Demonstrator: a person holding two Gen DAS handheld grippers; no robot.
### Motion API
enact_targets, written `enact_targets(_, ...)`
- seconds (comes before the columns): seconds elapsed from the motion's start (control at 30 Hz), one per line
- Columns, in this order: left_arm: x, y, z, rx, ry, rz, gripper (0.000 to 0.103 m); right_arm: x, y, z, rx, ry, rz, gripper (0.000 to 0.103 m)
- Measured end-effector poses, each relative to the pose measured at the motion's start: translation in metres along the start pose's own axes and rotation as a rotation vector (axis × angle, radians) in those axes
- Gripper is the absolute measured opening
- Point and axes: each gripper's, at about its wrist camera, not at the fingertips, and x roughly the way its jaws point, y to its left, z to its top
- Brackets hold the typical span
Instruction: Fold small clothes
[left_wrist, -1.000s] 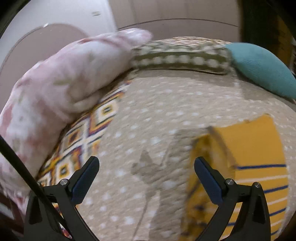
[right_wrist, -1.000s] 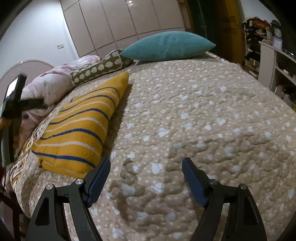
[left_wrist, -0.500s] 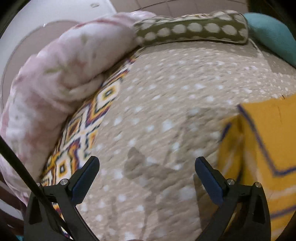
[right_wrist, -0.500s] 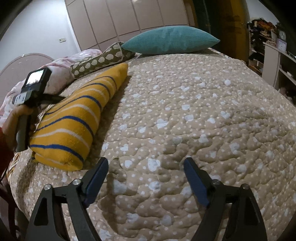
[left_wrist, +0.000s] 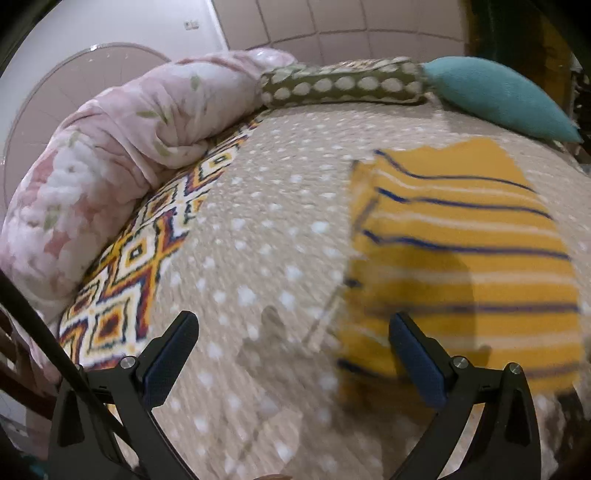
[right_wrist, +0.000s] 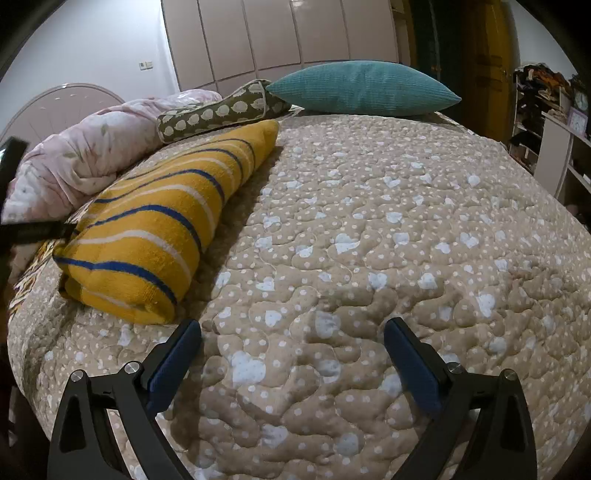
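Observation:
A folded yellow cloth with blue and white stripes (left_wrist: 461, 251) lies on the tan dotted bedspread (left_wrist: 280, 229); it also shows in the right wrist view (right_wrist: 159, 229) at the left. My left gripper (left_wrist: 293, 356) is open and empty, above the bedspread just left of the cloth's near end, its right finger over the cloth's edge. My right gripper (right_wrist: 293, 360) is open and empty over bare bedspread (right_wrist: 388, 229), to the right of the cloth's near end. The left gripper's body (right_wrist: 22, 229) shows at the left edge of the right wrist view.
A pink floral duvet (left_wrist: 110, 162), a spotted olive bolster (left_wrist: 343, 86) and a teal pillow (left_wrist: 495, 96) line the head of the bed. A patterned sheet (left_wrist: 136, 266) shows at the bed's left edge. Shelves (right_wrist: 554, 122) stand at the right.
My left gripper has swung right and pulled back, so the striped cloth now fills more of its view. My right gripper has shifted slightly closer to the cloth. Both stay open.

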Motion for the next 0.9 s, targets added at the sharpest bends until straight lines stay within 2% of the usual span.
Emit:
enact_targets(0.13, -0.032, -0.008, -0.028, -0.005, -0.012, -0.075, 0.103, -0.007, 0.005, 0.002, 0.007, 0.012, -0.061, 0.1)
enact_targets(0.2, -0.041, -0.013, -0.044, -0.001, 0.001, -0.113, 0.103, -0.016, 0.005, -0.002, 0.048, 0.005, -0.052, 0.101)
enact_targets(0.4, -0.047, -0.021, -0.082, 0.021, 0.048, -0.147, 0.103, -0.041, 0.018, -0.003, 0.048, -0.019, -0.049, 0.101)
enact_targets(0.57, -0.064, -0.017, -0.097, 0.017, 0.016, -0.16, 0.103, -0.063, 0.03, -0.005, 0.038, -0.042, -0.066, 0.101)
enact_targets(0.9, -0.095, -0.001, -0.115, 0.003, -0.02, -0.215, 0.103, -0.09, 0.043, -0.023, 0.018, -0.014, -0.17, 0.101)
